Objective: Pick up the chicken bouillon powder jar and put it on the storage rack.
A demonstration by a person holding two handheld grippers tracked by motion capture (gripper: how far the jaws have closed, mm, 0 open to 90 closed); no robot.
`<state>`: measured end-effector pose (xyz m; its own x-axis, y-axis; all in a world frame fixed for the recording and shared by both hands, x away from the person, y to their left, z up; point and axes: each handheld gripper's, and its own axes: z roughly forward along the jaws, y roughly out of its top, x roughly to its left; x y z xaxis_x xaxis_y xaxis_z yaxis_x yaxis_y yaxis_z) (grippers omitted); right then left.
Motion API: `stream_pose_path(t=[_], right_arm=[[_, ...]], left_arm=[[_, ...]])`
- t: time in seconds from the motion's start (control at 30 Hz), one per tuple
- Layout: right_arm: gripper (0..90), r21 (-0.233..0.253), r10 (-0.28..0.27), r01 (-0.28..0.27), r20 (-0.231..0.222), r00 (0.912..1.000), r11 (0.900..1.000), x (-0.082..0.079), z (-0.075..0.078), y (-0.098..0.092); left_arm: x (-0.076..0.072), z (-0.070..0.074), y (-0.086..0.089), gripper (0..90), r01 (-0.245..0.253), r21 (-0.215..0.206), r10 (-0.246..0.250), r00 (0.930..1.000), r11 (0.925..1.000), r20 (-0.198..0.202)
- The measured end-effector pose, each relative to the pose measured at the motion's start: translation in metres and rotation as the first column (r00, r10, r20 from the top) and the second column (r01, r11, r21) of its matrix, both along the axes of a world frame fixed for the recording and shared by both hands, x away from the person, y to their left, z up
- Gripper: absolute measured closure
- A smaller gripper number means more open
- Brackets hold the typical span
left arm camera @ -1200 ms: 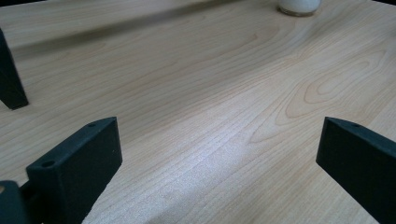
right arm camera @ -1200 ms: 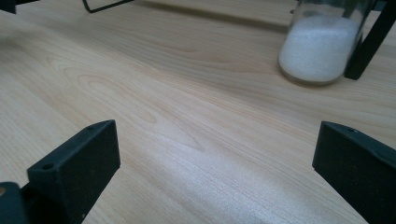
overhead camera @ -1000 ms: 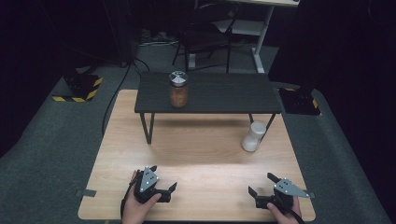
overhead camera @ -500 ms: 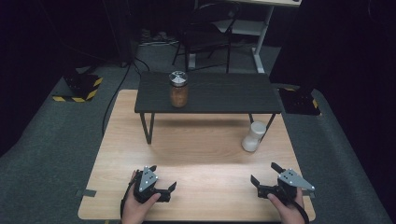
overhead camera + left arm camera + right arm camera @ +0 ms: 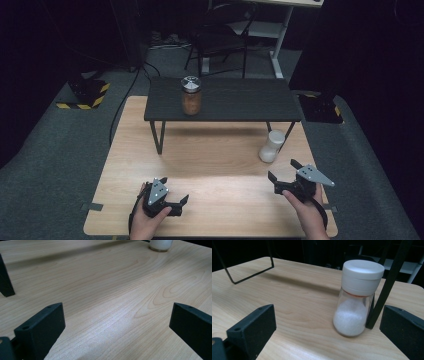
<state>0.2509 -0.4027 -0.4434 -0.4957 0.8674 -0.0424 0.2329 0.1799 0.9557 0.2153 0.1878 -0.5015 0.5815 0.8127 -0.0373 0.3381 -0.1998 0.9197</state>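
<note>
A person stands at the near edge of a light wooden table [image 5: 215,165], a gripper in each hand. The thing being worked toward is the white-capped jar [image 5: 272,146], a small clear bottle about half full of white powder, standing upright on the wood. Taking that jar as the mark: the right gripper [image 5: 283,171] sits near it on the person's side and slightly to the right, lifted a little off the table, its jaws spread wide with nothing between them and pointed up at the jar. In the right gripper view the jar [image 5: 357,297] stands ahead of the two black jaws, leaning toward the right one, not yet between them, and a thin black leg [image 5: 387,282] of the low dark shelf [image 5: 225,97] rises just behind it, close enough that I cannot tell whether they touch. The left gripper [image 5: 175,200] lies well apart from the jar, far to its left along the near edge, resting low on the wood, jaws also wide and empty. Up on the shelf, beyond the jar and to its left, stands a metal-lidded jar [image 5: 191,95] with brown contents.
</note>
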Motion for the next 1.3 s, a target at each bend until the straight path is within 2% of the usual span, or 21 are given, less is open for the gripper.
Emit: stream_pose_path(t=[0.37,0.7,0.97,1.3], right_arm=[[0.0,-0.006,-0.036,0.036,-0.005,0.9993,0.999,0.024,0.001,0.007],[0.6,-0.006,-0.08,0.08,-0.007,0.9968,0.997,0.046,-0.005,0.012],[5.7,-0.014,-0.108,0.109,0.012,0.994,0.994,0.061,-0.004,0.021],[13.3,-0.003,-0.132,0.132,0.007,0.9913,0.991,0.074,-0.01,0.031]], left_arm=[[0.0,0.0,0.001,0.4,0.001,0.0,-0.001,1.0,1.0,-0.002],[0.001,0.0,0.002,0.4,-0.008,-0.013,0.008,0.9999,0.9999,-0.011],[0.001,-0.001,0.003,0.4,-0.007,-0.019,0.007,0.9999,0.9998,-0.01],[0.0,-0.002,0.005,0.4,-0.011,-0.032,0.01,0.9999,0.9994,-0.009]])
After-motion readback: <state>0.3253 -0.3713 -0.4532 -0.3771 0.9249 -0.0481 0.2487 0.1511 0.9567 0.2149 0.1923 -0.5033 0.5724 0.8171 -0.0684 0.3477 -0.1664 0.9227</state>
